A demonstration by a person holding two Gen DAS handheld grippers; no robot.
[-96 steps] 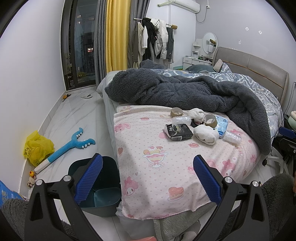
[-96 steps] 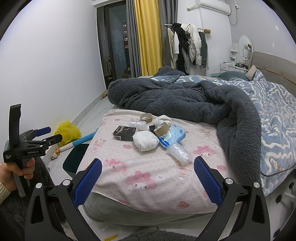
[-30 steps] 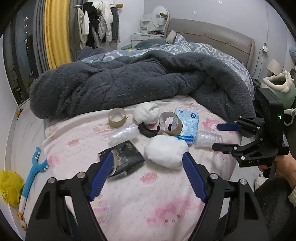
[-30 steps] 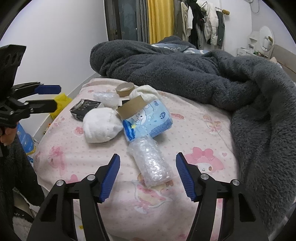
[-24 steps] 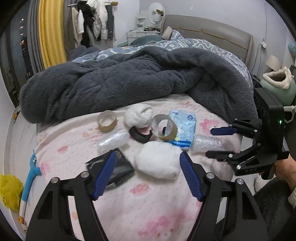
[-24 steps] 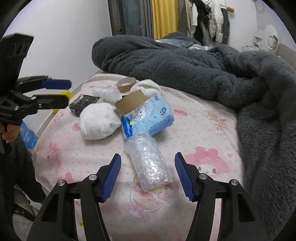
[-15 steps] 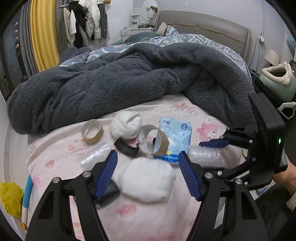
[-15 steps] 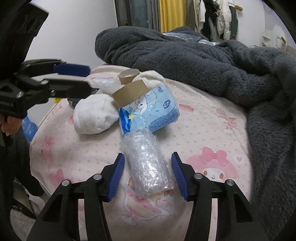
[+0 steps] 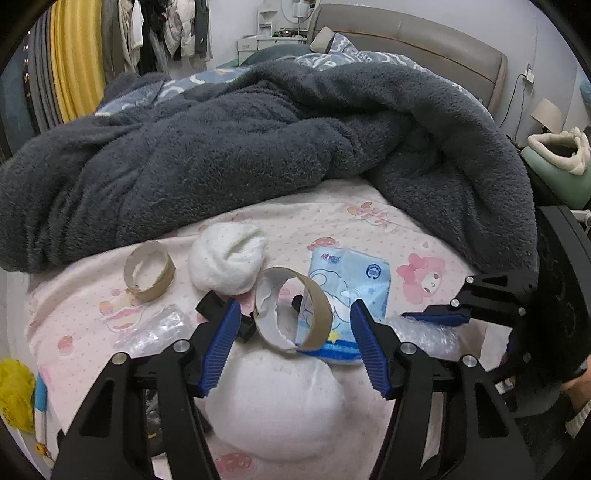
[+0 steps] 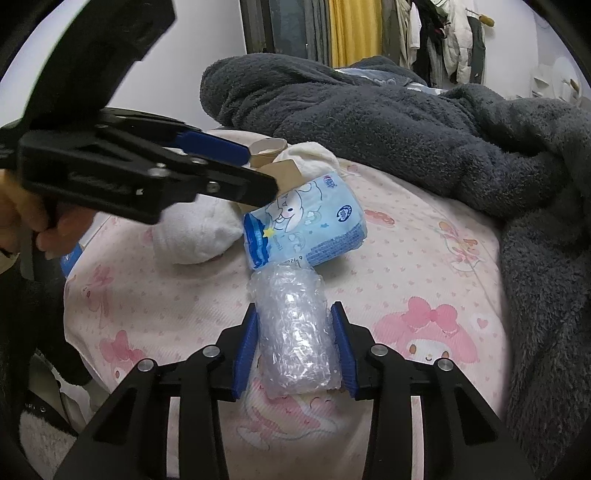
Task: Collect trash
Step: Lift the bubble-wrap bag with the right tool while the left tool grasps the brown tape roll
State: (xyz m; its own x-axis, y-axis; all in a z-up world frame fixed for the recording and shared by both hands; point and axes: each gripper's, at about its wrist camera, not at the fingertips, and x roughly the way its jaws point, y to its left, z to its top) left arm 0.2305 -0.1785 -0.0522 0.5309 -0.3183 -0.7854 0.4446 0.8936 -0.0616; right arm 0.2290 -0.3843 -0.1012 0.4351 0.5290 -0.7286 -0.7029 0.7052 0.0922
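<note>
Trash lies on the pink bed sheet (image 9: 332, 221). My left gripper (image 9: 295, 339) is open, its blue pads either side of an upright cardboard tape ring (image 9: 291, 310), over a white wad (image 9: 273, 406). A blue tissue pack (image 9: 347, 288), a second ring (image 9: 149, 271), another white wad (image 9: 227, 260) and a clear wrapper (image 9: 155, 328) lie around. My right gripper (image 10: 295, 343) has its pads against both sides of a bubble wrap roll (image 10: 295, 332), which still rests on the sheet. The tissue pack (image 10: 303, 225) lies just beyond it. The left gripper (image 10: 221, 166) shows there too.
A dark grey fleece blanket (image 9: 240, 140) is heaped behind the trash. A yellow bag (image 9: 14, 395) lies on the floor at the left. A green and white object (image 9: 557, 162) stands at the right. Curtains and hanging clothes (image 9: 166, 33) are at the back.
Both grippers moved in toward the trash. The left now straddles the tape ring above the white wad. The right pads have closed in onto the bubble wrap roll.
</note>
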